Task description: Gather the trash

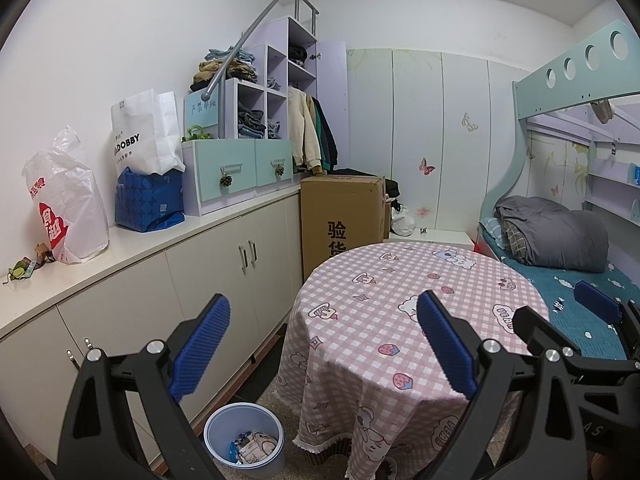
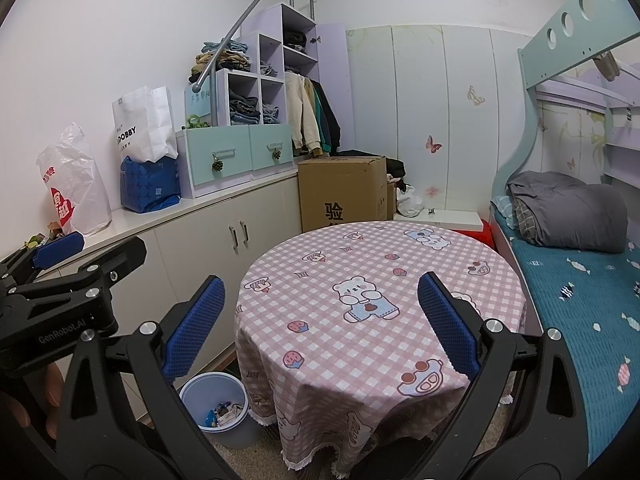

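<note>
A pale blue waste bin (image 1: 244, 438) (image 2: 219, 414) stands on the floor beside the round table, with several wrappers inside. The table's pink checked cloth (image 1: 404, 312) (image 2: 372, 292) carries no loose items. Small crumpled scraps (image 1: 24, 266) (image 2: 40, 238) lie on the white counter at the far left. My left gripper (image 1: 324, 344) hangs open over the table's left edge, holding nothing. My right gripper (image 2: 320, 322) is open above the tabletop, also holding nothing. The left gripper's body shows at the left of the right wrist view.
A white counter (image 1: 132, 248) over cabinets runs along the left wall, bearing a plastic bag (image 1: 68, 204), a blue bag (image 1: 148, 200), a white paper bag and drawer units. A cardboard box (image 1: 344, 216) stands behind the table. A bunk bed (image 2: 580, 280) fills the right side.
</note>
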Action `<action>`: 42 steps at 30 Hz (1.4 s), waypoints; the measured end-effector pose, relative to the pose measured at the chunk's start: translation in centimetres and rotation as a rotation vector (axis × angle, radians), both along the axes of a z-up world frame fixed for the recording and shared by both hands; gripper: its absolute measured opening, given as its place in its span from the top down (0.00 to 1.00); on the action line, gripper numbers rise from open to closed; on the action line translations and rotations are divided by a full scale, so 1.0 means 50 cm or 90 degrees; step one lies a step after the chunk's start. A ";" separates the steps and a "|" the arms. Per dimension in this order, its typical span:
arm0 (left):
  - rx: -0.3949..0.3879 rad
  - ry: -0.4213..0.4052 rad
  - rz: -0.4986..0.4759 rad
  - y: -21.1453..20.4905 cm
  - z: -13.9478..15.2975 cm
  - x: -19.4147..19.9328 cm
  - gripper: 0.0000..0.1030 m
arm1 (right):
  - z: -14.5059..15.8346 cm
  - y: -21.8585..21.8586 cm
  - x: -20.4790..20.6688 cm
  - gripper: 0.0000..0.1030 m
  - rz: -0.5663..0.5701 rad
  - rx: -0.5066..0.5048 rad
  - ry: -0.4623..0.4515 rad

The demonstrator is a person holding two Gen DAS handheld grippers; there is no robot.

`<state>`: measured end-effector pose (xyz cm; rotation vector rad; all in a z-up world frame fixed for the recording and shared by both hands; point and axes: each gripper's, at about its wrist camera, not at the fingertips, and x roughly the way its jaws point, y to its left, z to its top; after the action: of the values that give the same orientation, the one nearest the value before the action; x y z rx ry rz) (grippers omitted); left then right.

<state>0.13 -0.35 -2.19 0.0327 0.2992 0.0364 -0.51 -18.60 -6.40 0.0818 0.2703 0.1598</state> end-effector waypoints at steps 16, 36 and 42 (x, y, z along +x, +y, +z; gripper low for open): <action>0.001 0.001 -0.001 0.008 -0.003 0.001 0.10 | -0.005 0.002 -0.001 0.08 -0.002 0.000 0.003; 0.001 0.004 0.001 0.020 -0.019 -0.002 0.10 | -0.016 0.005 -0.003 0.08 -0.002 -0.001 0.009; 0.002 0.005 0.001 0.020 -0.017 0.000 0.10 | -0.014 0.006 -0.001 0.08 0.000 -0.002 0.009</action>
<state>0.13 0.63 -3.04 0.0355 0.3070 0.0375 -0.54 -18.30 -7.10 0.0796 0.2847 0.1584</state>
